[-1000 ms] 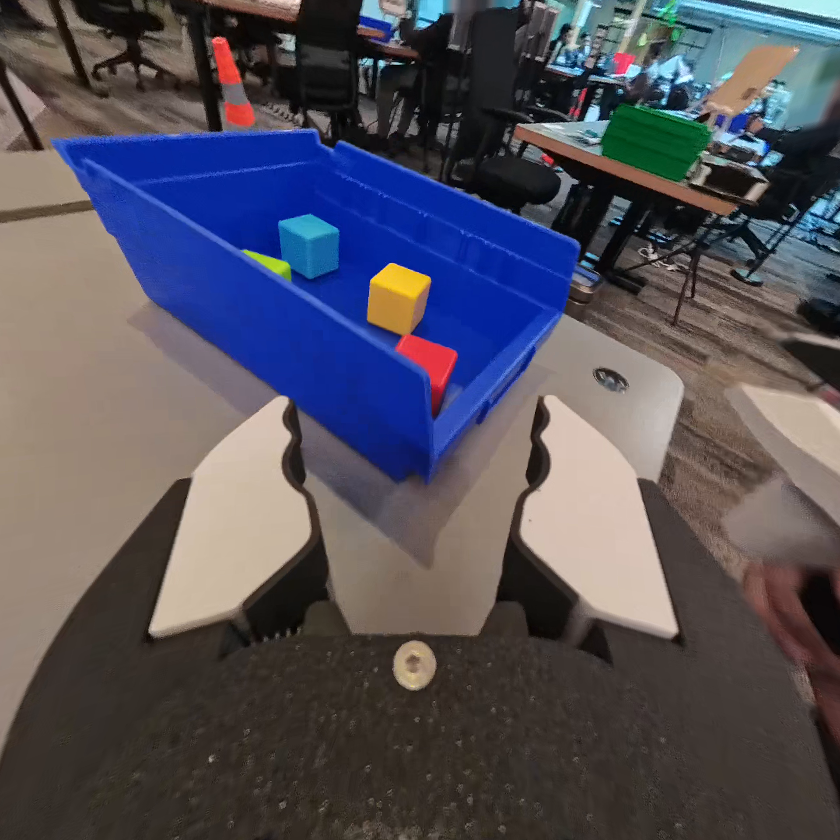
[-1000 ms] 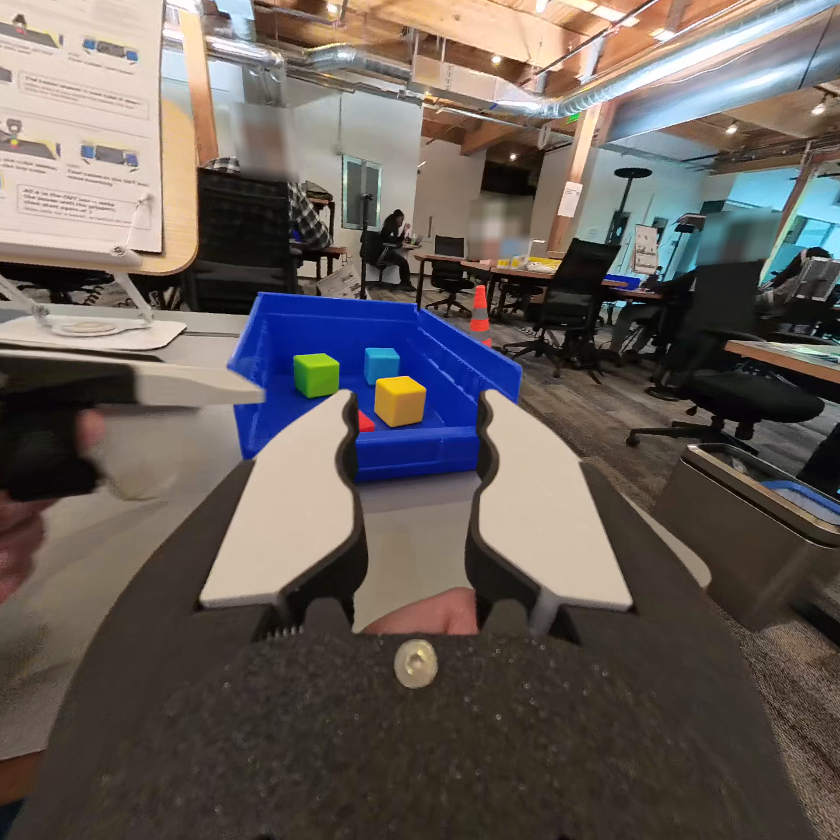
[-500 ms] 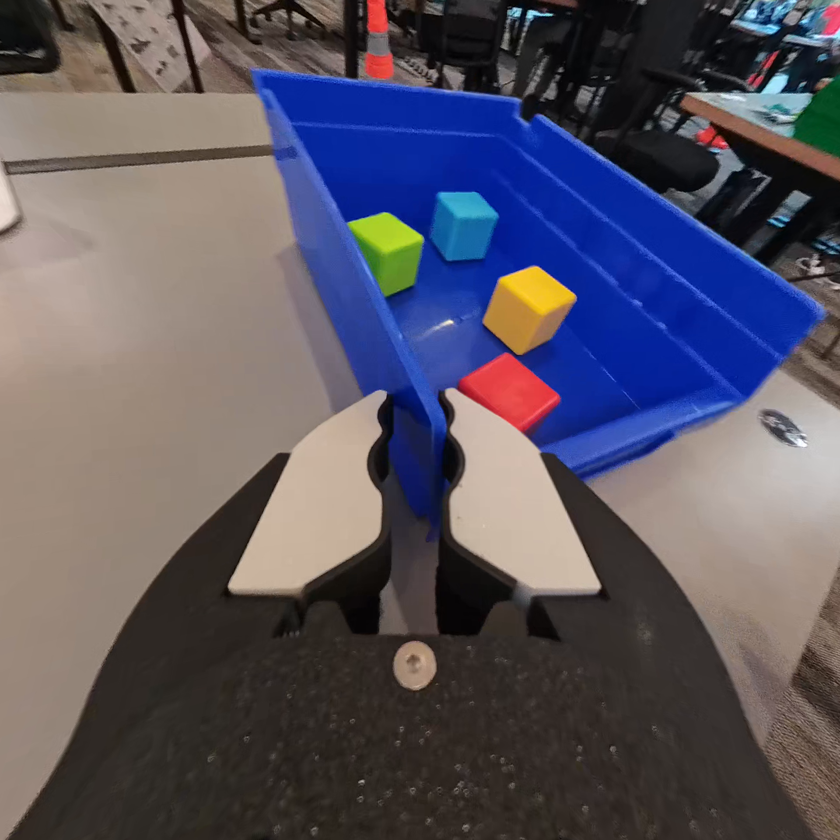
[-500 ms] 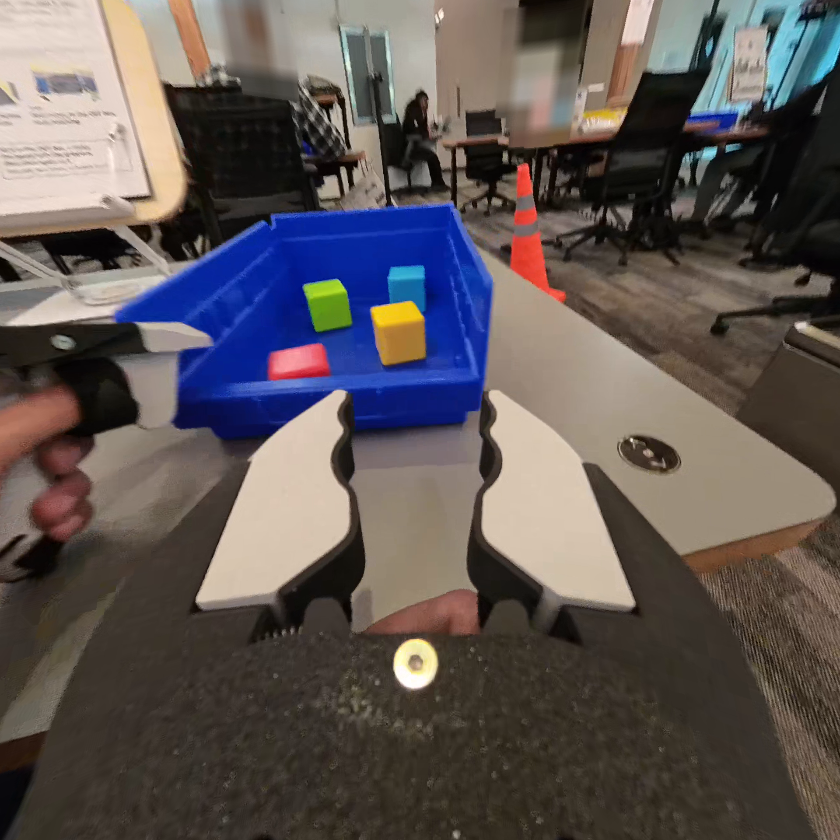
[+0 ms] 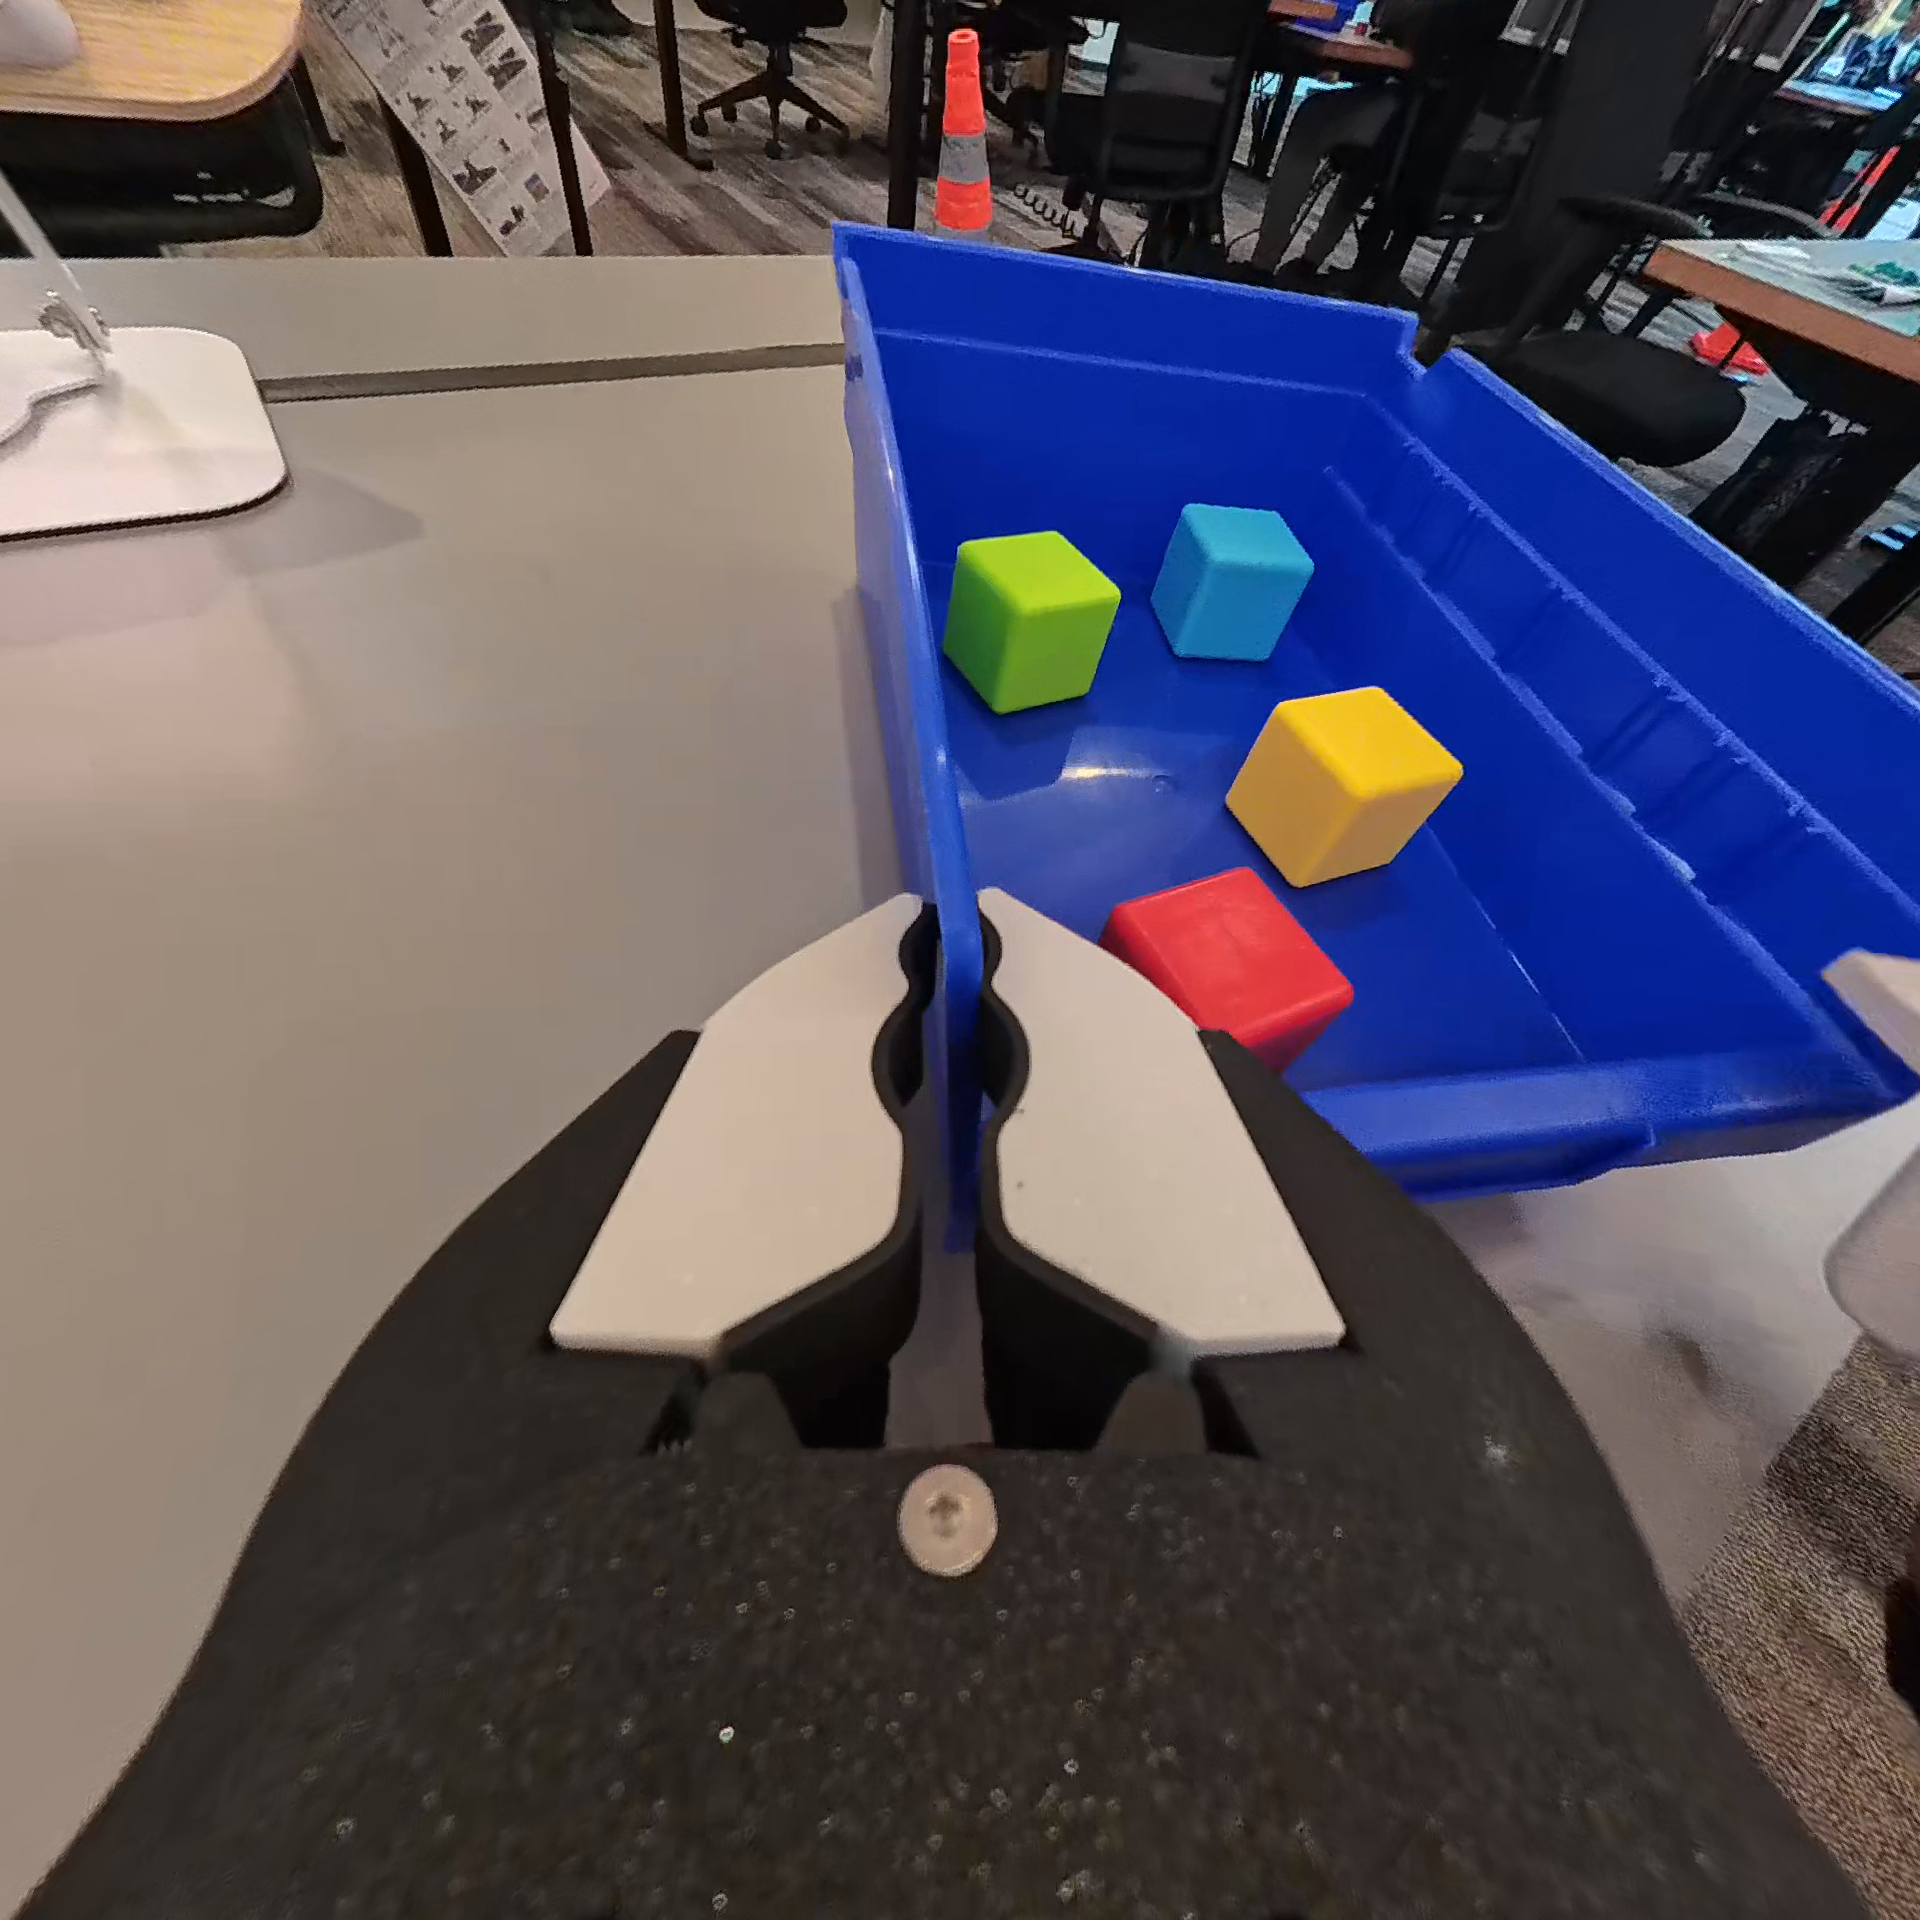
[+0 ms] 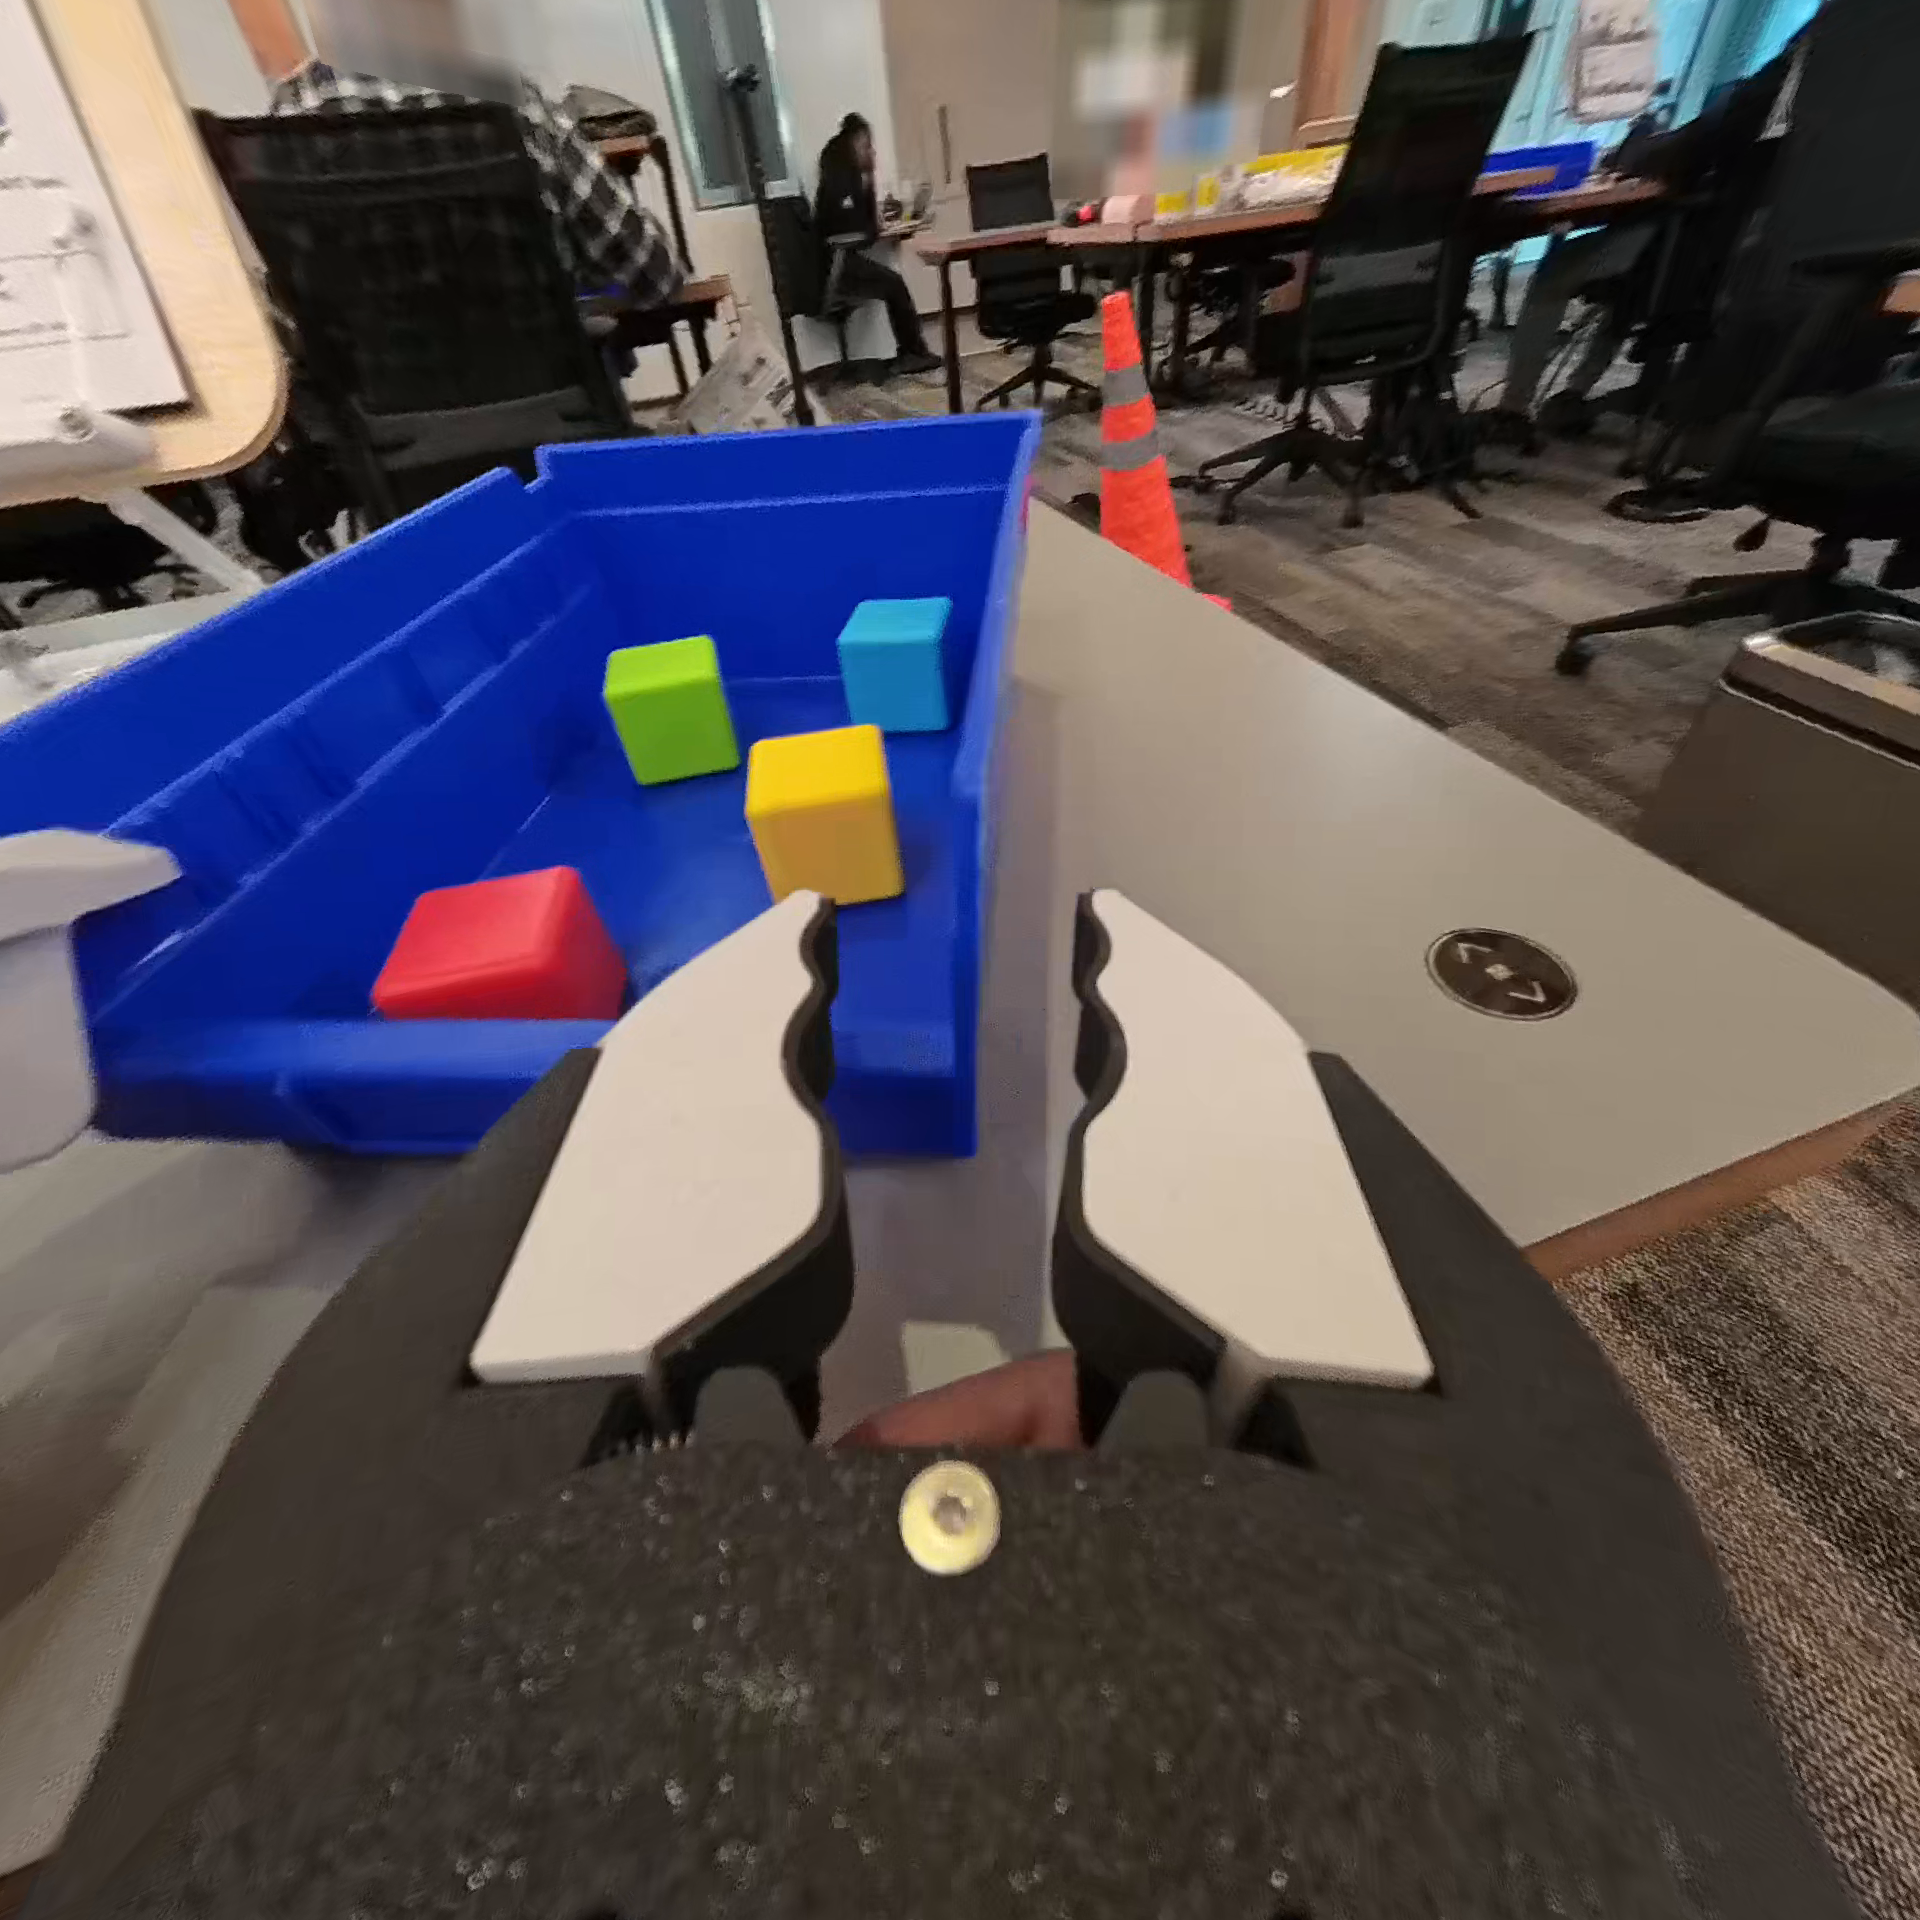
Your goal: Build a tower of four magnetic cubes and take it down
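Left wrist view: my left gripper (image 5: 951, 914) pinches the blue bin (image 5: 1143, 364) wall; right gripper (image 6: 954, 914) spread, empty. All 4 cubes, red cube (image 5: 1231, 961) incl., loose in bin. Tower not started, I reckon.

Glossy plastic bin (image 5: 1558, 436), matt cubes, smooth grey tabletop (image 5: 416, 727).

Left gripper (image 5: 954, 920) clamped on bin (image 5: 1143, 312) wall; green (image 5: 1029, 618), teal (image 5: 1231, 582), yellow (image 5: 1345, 779), red (image 5: 1231, 961) cubes apart inside.
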Demonstrator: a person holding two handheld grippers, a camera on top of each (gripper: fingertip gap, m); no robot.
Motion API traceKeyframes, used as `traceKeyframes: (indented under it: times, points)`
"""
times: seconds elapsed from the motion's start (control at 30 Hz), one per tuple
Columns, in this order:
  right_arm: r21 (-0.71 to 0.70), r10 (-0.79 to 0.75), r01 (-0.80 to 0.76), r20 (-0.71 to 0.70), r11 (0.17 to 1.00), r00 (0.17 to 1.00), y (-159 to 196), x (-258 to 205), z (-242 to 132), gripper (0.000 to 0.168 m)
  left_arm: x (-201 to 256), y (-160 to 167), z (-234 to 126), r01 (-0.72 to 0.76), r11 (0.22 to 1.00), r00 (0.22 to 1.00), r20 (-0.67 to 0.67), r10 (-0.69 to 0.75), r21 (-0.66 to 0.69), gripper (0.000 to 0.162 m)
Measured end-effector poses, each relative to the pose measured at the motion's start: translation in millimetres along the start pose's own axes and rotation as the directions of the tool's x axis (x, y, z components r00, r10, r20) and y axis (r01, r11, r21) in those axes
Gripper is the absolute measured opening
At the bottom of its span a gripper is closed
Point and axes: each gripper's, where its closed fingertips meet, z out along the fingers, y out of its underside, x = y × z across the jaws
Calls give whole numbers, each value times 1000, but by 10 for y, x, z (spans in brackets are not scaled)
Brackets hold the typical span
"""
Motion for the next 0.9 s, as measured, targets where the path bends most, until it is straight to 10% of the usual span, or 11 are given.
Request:
traceKeyframes:
  times: [0.5, 0.9]
  points:
    - [-74, 52, -51, 14, 996, 999, 121, -266, -110, 2, -140, 97, -564, -77, 995, 994, 78, 73, 55, 4]
    - [-40, 63, -54, 307, 998, 950, 8, -2023, -149, 2, -1498, -164, -1690, -84, 980, 941, 339, 18, 181, 4]
